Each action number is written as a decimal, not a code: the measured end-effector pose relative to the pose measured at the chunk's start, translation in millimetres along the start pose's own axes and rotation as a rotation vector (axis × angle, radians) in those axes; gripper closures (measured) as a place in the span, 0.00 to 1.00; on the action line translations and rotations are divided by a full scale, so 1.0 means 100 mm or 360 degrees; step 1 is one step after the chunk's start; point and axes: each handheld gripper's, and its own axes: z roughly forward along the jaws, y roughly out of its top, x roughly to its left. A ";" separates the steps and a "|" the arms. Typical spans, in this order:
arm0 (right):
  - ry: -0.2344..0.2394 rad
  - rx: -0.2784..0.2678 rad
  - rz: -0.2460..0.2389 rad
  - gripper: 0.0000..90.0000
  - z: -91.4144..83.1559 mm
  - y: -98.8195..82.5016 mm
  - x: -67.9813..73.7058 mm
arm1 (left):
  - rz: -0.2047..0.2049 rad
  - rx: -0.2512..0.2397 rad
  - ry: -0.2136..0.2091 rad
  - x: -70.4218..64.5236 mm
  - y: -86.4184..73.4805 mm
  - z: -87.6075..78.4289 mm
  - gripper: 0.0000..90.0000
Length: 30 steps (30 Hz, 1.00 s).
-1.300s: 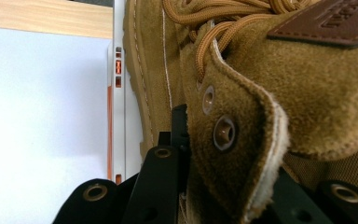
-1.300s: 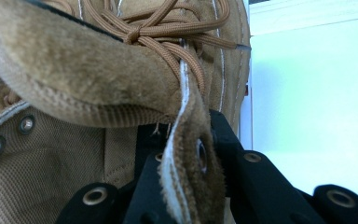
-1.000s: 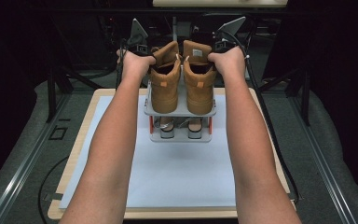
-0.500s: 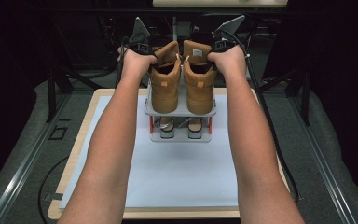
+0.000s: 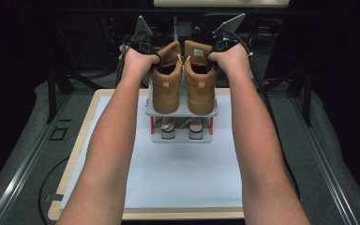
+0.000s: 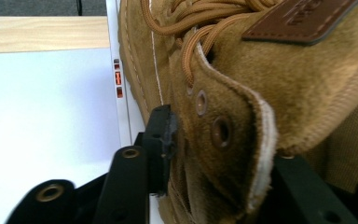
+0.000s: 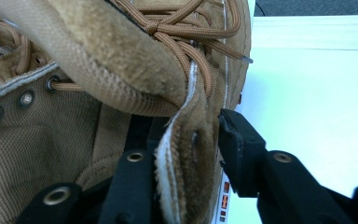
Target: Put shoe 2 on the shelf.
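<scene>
Straddling boot collars (image 6: 242, 154), loosened tongs (image 6: 214, 140)

Grey rack (image 5: 182, 112) on white mat (image 5: 178, 173) (wooden board (image 5: 75, 154) beneath)

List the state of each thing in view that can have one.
Left boot: upright on rack's top shelf, laced, collar between left gripper's jaws, which have just been opening.
Right boot: the same, in right gripper's jaws, also opening.
Rack: standing on table; shoes on lower shelf.

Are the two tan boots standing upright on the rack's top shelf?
Upright: left boot and right boot stand side by side on the rack, soles down on its top shelf.
</scene>
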 end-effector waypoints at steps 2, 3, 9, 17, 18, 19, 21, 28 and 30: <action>-0.0007 -0.0013 -0.0010 0.70 0.00 0.00 0.00 | -0.0003 -0.0007 -0.0007 0.00 0.00 -0.01 0.67; -0.0009 -0.0005 -0.0012 0.69 -0.01 0.00 0.00 | -0.0002 -0.0013 -0.0012 -0.01 0.00 -0.01 0.65; -0.0002 -0.0025 -0.0049 0.68 -0.06 -0.01 0.00 | -0.0003 -0.0032 -0.0033 -0.01 0.01 -0.07 0.61; 0.0002 -0.0058 -0.0081 0.65 -0.14 -0.02 0.03 | 0.0007 -0.0044 -0.0027 -0.01 -0.01 -0.11 0.59; -0.0003 -0.0072 -0.0084 0.64 -0.15 -0.02 0.03 | 0.0006 -0.0041 -0.0029 -0.01 -0.01 -0.13 0.60; -0.0010 -0.0077 -0.0088 0.64 -0.17 -0.02 0.03 | 0.0011 -0.0039 -0.0026 -0.01 -0.01 -0.14 0.60; -0.0005 -0.0083 -0.0082 0.63 -0.21 -0.03 0.02 | 0.0017 -0.0049 -0.0014 -0.02 -0.01 -0.18 0.60; -0.0013 -0.0125 -0.0089 0.62 -0.35 -0.06 0.01 | 0.0039 -0.0072 0.0013 -0.05 -0.02 -0.33 0.60; -0.0009 -0.0135 -0.0092 0.62 -0.39 -0.07 0.00 | 0.0040 -0.0082 0.0014 -0.05 -0.04 -0.36 0.60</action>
